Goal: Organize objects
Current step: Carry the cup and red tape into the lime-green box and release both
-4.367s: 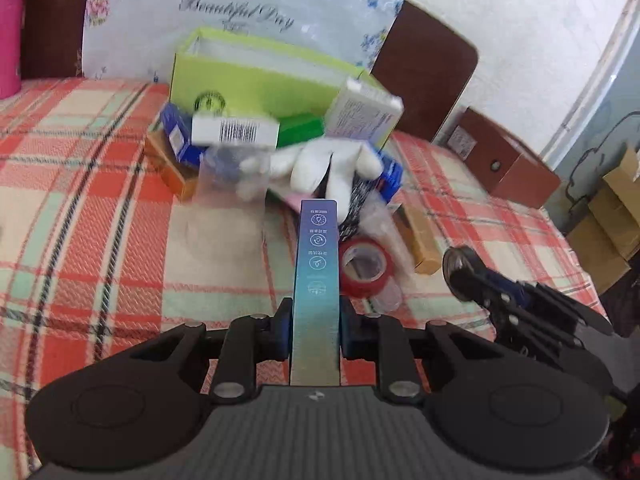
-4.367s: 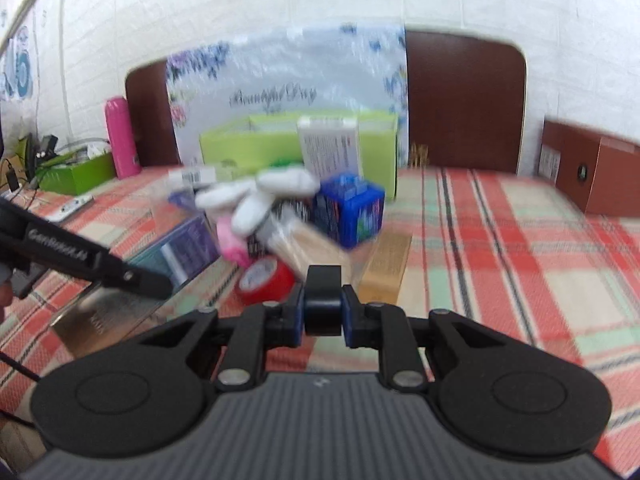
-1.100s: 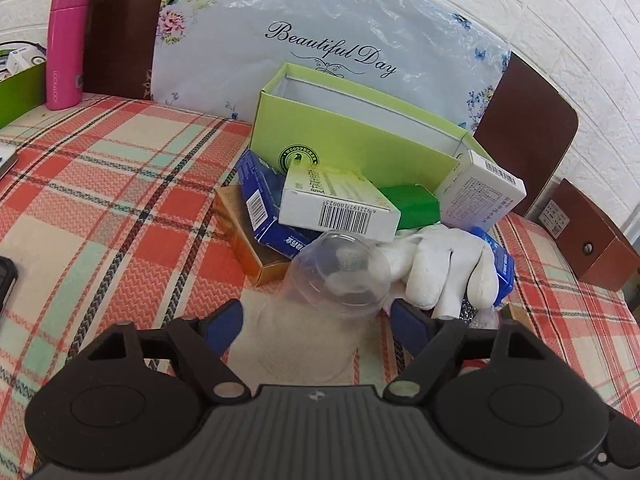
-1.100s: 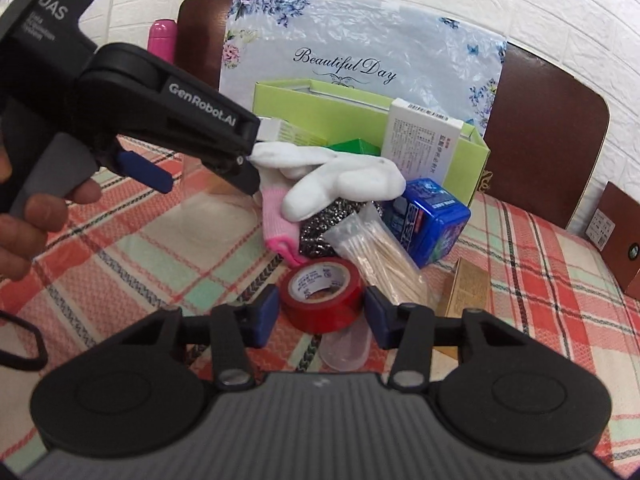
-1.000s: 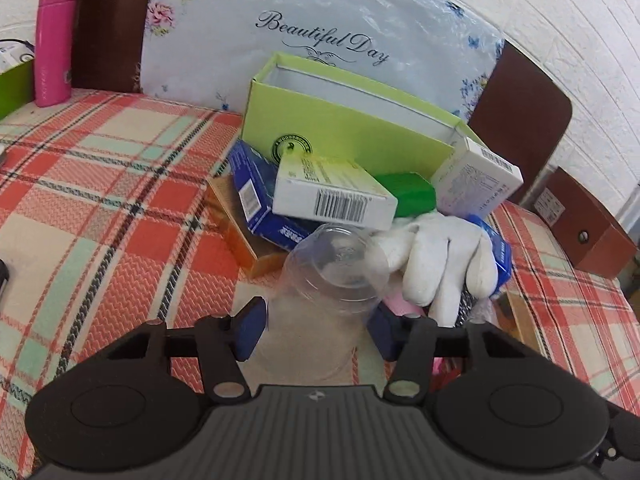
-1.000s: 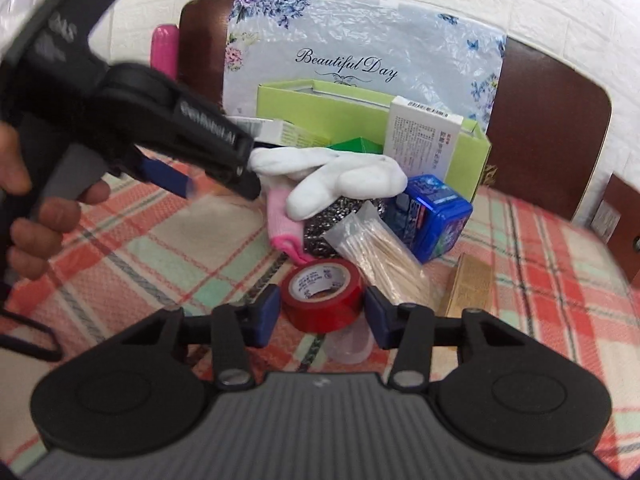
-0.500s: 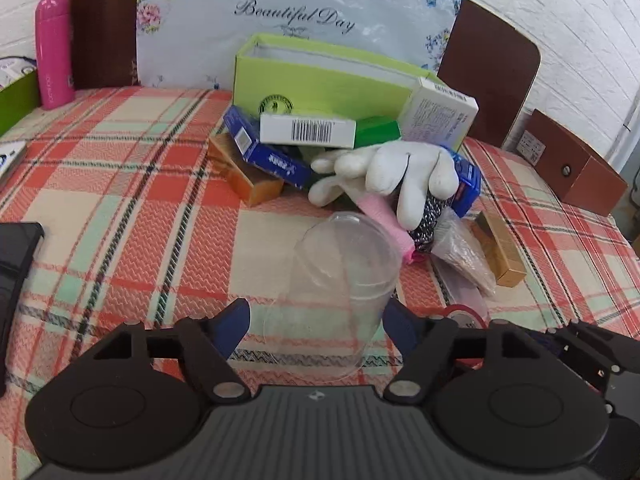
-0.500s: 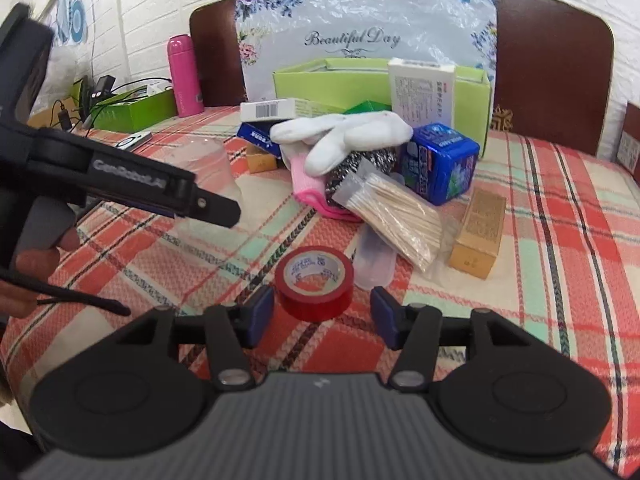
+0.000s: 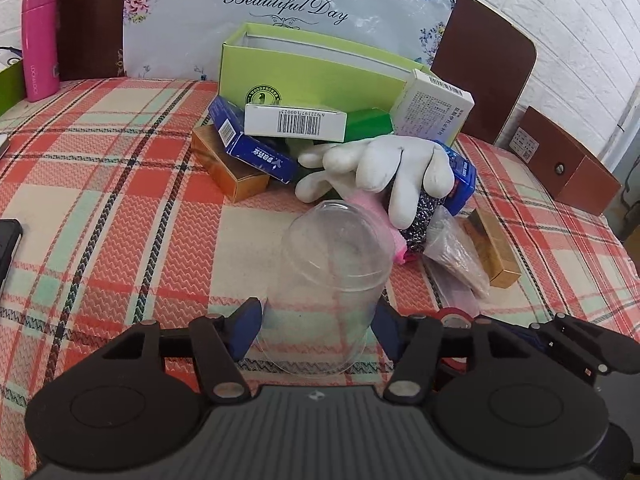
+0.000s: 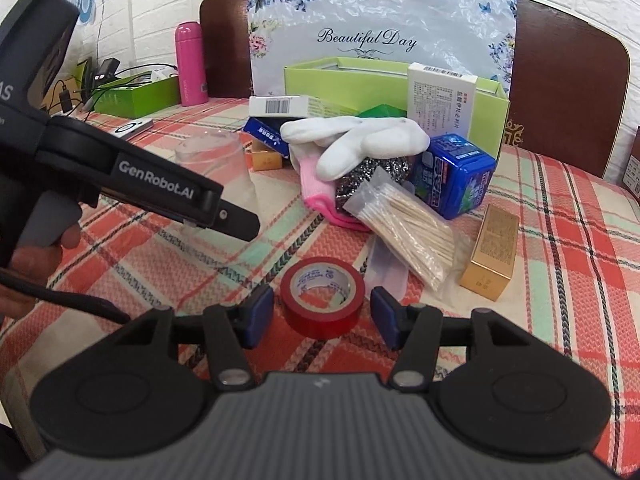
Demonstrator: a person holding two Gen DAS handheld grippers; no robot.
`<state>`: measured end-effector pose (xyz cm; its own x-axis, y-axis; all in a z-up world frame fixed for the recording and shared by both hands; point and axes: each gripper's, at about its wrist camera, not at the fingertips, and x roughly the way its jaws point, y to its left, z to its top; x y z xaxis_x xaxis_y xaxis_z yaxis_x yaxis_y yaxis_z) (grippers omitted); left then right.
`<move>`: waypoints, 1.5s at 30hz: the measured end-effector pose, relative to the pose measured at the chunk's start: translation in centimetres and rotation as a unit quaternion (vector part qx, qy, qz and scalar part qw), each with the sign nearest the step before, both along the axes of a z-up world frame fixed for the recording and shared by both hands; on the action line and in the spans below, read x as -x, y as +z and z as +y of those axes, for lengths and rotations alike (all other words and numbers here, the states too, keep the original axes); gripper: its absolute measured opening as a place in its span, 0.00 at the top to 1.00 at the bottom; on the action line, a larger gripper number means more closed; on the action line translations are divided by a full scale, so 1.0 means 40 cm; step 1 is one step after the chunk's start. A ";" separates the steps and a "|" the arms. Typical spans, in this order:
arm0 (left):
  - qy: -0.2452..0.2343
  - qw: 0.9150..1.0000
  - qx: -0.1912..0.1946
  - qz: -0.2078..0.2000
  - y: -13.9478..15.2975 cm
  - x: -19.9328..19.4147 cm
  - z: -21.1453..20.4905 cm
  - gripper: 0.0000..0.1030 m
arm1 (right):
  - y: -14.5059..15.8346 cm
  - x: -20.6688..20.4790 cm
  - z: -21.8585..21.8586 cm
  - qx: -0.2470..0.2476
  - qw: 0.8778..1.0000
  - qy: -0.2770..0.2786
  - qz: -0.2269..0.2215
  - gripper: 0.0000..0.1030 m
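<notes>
Right fingers [image 10: 381,312] spread, red tape [image 10: 322,297] between

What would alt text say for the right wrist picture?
Open right gripper, its fingers either side of a red tape roll on a plaid tablecloth. Behind lie cotton swabs, a white glove and boxes; the left gripper reaches in beside a clear cup.

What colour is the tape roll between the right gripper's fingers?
Red tape roll; clearest in the right wrist view.
</notes>
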<state>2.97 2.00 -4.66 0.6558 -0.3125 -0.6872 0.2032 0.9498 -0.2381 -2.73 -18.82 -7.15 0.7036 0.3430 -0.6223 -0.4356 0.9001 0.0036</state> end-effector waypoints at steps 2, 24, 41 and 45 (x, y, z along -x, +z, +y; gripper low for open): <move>0.002 1.000 -0.001 0.001 -0.002 -0.003 0.000 0.39 | -0.001 -0.004 0.004 0.002 1.000 0.000 0.000 0.49; -0.040 0.989 0.069 -0.124 0.247 -0.070 0.021 0.46 | 0.179 -0.096 -0.054 -0.048 0.994 -0.007 -0.098 0.56; -0.019 0.995 0.052 -0.088 0.284 -0.524 -0.119 0.46 | 0.283 -0.553 -0.099 -0.007 0.989 -0.079 -0.127 0.56; -0.020 0.998 0.034 -0.055 0.227 -0.599 -0.135 0.46 | 0.215 -0.649 -0.096 -0.003 0.994 -0.080 -0.076 0.56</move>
<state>26.92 -3.42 4.44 0.7120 -0.3828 -0.5886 0.2681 0.9230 -0.2759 23.25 -22.65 1.45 0.8357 0.2222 -0.5022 -0.2825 0.9581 -0.0462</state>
